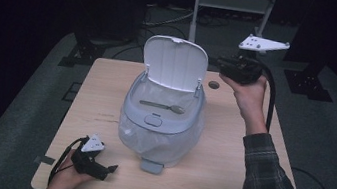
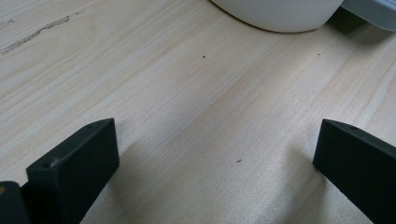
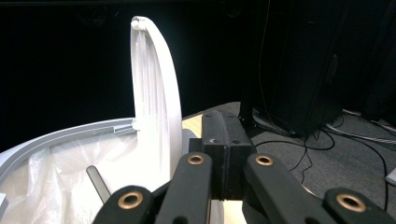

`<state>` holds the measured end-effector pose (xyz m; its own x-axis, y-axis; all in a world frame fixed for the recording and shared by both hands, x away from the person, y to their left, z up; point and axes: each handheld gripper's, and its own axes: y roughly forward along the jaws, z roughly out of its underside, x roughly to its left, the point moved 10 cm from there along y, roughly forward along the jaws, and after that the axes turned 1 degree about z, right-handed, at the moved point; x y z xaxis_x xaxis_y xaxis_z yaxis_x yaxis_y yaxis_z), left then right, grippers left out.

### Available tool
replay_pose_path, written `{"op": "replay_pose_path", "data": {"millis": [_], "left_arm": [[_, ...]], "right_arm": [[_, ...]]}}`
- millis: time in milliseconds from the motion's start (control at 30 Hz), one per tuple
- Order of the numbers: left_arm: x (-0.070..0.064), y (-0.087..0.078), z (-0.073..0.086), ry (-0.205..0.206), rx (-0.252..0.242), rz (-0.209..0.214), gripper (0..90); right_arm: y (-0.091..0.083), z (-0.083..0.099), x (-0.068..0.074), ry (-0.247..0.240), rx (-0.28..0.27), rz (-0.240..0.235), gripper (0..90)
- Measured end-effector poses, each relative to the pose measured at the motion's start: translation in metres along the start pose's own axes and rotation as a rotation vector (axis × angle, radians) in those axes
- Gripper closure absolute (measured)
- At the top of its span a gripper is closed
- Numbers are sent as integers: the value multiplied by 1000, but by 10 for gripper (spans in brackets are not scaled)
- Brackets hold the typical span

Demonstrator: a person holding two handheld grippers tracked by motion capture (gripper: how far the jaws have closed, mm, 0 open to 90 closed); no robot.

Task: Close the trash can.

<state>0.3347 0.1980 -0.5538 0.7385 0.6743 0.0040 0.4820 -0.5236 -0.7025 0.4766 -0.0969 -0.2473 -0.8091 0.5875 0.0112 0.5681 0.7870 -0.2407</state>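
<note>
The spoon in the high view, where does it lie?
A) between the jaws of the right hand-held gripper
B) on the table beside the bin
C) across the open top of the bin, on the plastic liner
C: the spoon rests across the open bin, below the raised lid.

No text, label, brand, number or sign can be read in any of the views. The small raised patch on the front rim of the bin [image 1: 153,119] is too blurred in the high view to tell whether it carries lettering, and the bin's lid [image 1: 175,62], the table [image 1: 105,100] and the black jaws in both gripper views show plain, unmarked surfaces.
</note>
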Motion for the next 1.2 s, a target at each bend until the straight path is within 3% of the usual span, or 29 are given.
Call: {"op": "replay_pose_path", "data": {"millis": [133, 467, 867, 1200], "left_arm": [[0, 0, 0, 0, 0, 0, 0], [0, 0, 0, 0, 0, 0, 0], [0, 0, 0, 0, 1, 1, 0], [0, 0, 0, 0, 1, 1, 0]], "right_arm": [[7, -3, 4, -4, -1, -16, 900], [3, -6, 18, -16, -10, -64, 900], [-2, -1, 51, -49, 7, -129, 900], [-2, 10, 90, -77, 57, -196, 900]]}}
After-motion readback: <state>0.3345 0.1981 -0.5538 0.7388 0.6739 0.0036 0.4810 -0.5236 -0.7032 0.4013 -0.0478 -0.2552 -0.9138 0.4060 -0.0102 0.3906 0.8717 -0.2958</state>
